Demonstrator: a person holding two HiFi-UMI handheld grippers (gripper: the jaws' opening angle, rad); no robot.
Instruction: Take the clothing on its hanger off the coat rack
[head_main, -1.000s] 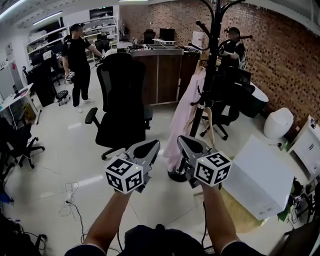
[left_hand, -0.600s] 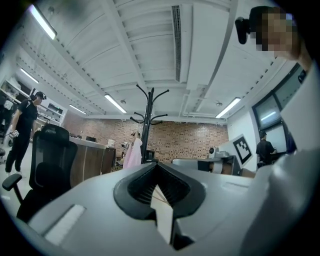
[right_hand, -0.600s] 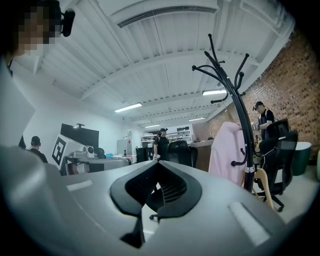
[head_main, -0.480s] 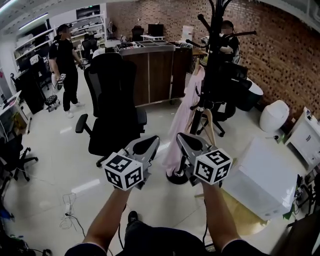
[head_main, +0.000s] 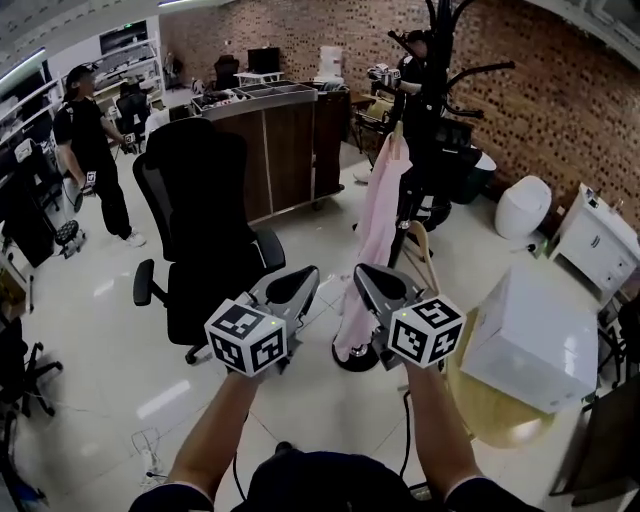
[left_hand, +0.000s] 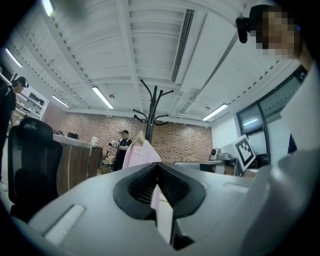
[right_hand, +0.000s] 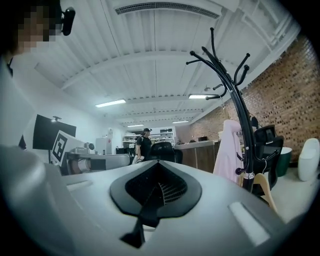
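A pink garment (head_main: 373, 235) hangs on a hanger from the black coat rack (head_main: 418, 150), straight ahead of both grippers. An empty wooden hanger (head_main: 426, 258) hangs lower on the pole. My left gripper (head_main: 301, 284) and right gripper (head_main: 371, 283) are held side by side, short of the rack's round base (head_main: 356, 357); both are shut and hold nothing. The left gripper view shows the garment (left_hand: 140, 152) and rack (left_hand: 153, 107) far beyond the jaws. In the right gripper view the rack (right_hand: 236, 102), garment (right_hand: 228, 149) and wooden hanger (right_hand: 263, 188) stand to the right.
A black office chair (head_main: 205, 225) stands left of the rack, with a wooden counter (head_main: 282, 145) behind it. A white cabinet (head_main: 532, 335) is at the right, a white round bin (head_main: 522, 205) farther back. One person (head_main: 90, 150) stands far left, another (head_main: 414, 60) behind the rack.
The view has swung left to right, so the chair, rack and garment sit nearer and more central. Both grippers keep their pose, still shut and side by side.
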